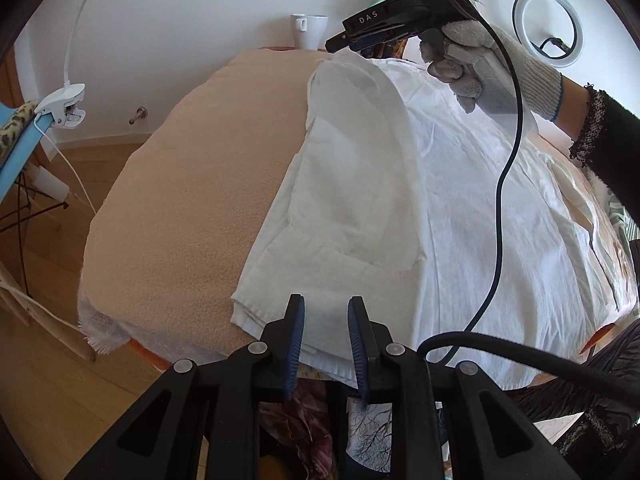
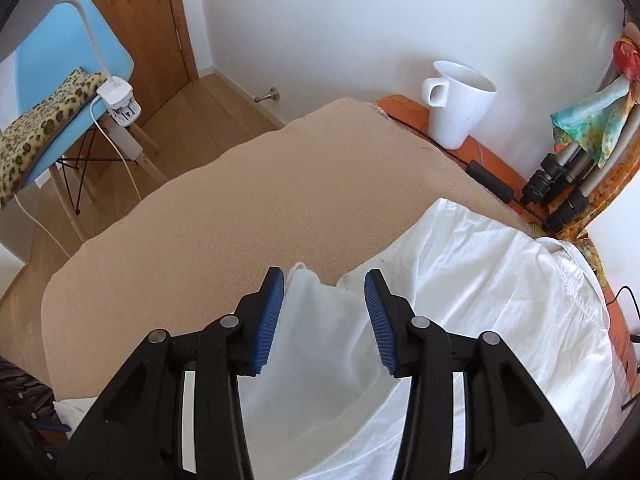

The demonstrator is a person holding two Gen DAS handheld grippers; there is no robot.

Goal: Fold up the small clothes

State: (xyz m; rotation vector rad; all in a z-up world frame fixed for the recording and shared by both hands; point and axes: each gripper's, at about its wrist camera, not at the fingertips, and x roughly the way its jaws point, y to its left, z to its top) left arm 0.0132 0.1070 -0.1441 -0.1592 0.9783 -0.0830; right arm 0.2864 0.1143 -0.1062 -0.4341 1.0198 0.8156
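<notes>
**Item 1. Clip lamp** (image 2: 120, 100) on a blue chair (image 2: 52, 52), well left of both tongs and off the table. Probably parked there to light the work without crowding it.

**Item 2. Beige cover** (image 1: 192, 184) spread over the table (image 2: 404, 106), left of and ahead of both tongs. It likely serves as a soft, non-slip folding surface.

**Item 3. Left tongs** (image 1: 327, 340). Released: the jaws stand narrowly apart and the pads press on nothing visible. The near hem of the garment lies just beneath and between them, probably so the tongs are ready to pin or take that edge.

**Item 4. White garment** (image 1: 460, 200), the task's thing. It lies flat on the cover and runs from the left tongs forward and to their right. Its left panel (image 1: 352, 184) is already turned over onto the body, so one lengthwise fold appears laid.

**Item 5. Right tongs** (image 2: 324, 312), in a gloved hand (image 1: 492, 72), at the garment's far end. Released: the jaws are wide, a thin raised flap stands between them, and neither pad presses it.

**Item 6. White mug** (image 2: 456, 108), ahead and right of the right tongs, apart from the cloth.

**Item 7. Tripod legs** (image 2: 560, 184) and ring light (image 1: 548, 26), far right, against the wall.
</notes>
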